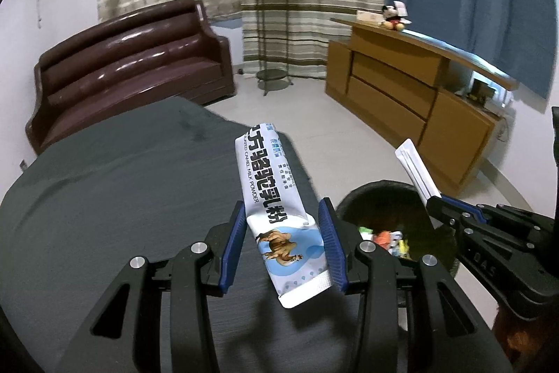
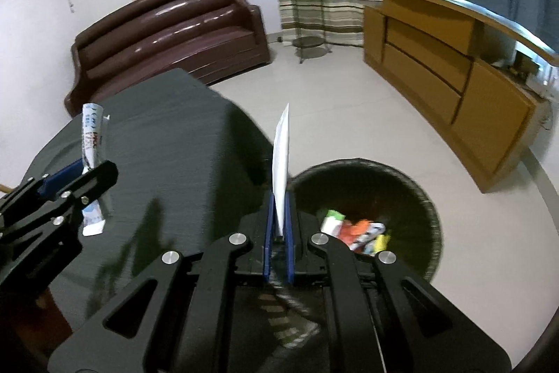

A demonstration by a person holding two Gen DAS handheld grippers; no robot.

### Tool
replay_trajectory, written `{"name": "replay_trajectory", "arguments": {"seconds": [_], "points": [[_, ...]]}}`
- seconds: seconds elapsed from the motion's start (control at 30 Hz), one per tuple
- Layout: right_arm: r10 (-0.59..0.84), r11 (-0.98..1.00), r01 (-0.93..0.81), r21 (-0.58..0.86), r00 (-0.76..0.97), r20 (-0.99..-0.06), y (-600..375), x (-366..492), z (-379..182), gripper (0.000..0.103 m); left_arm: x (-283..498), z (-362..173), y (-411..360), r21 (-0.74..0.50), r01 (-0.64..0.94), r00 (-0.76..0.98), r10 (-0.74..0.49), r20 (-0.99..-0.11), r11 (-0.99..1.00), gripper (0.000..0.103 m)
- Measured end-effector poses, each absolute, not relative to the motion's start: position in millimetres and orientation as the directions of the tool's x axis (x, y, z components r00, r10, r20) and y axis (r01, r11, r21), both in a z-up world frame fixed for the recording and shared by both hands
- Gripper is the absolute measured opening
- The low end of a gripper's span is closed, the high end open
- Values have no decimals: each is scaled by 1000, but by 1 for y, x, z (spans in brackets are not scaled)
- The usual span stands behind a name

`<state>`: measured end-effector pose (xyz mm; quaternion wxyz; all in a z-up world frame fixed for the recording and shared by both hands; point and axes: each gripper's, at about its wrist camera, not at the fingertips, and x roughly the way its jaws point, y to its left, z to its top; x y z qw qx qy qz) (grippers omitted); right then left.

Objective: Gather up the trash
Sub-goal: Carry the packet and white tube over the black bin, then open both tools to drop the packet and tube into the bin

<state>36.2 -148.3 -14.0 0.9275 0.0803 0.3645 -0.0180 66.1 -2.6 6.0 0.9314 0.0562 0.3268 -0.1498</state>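
Observation:
A white camel milk powder sachet (image 1: 276, 198) is held between the blue pads of my left gripper (image 1: 283, 210), lifted above the dark grey table (image 1: 122, 191); it also shows in the right wrist view (image 2: 92, 170). My right gripper (image 2: 279, 198) is shut on a thin white packet (image 2: 282, 159), held upright beside the rim of a black round trash bin (image 2: 412, 184). The bin holds several colourful wrappers (image 2: 356, 231). In the left wrist view the right gripper (image 1: 435, 200) with its white packet (image 1: 417, 168) hovers over the bin (image 1: 377, 194).
A brown leather sofa (image 1: 132, 65) stands behind the table. A plant stand (image 1: 272, 34) with a potted plant is at the curtains. A wooden cabinet (image 1: 412, 93) with a plush toy (image 1: 393, 16) runs along the right. Light floor lies between them.

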Motion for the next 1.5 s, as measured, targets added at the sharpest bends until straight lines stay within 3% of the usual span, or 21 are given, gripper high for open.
{"name": "replay_trajectory", "arguments": {"seconds": [0.4,1.23,1.37,1.47,1.5], "points": [[-67,975,193,113,733,-677,-200,26,-21,6,64,-2,-49,27,401,728,-301,-616,916,42],[-119,953,278,118,705,-699,-233,38,-46,7,75,-25,-88,48,434,704,-305,-641,900,43],[-124,945,298,133,704,-699,-236,40,-49,14,80,-27,-87,44,431,693,-299,-656,901,43],[-116,941,304,149,703,-701,-240,41,-50,19,81,-28,-87,37,428,685,-298,-665,903,51],[-117,941,305,149,703,-701,-240,41,-50,21,81,-28,-86,37,425,687,-296,-664,904,58]]}}
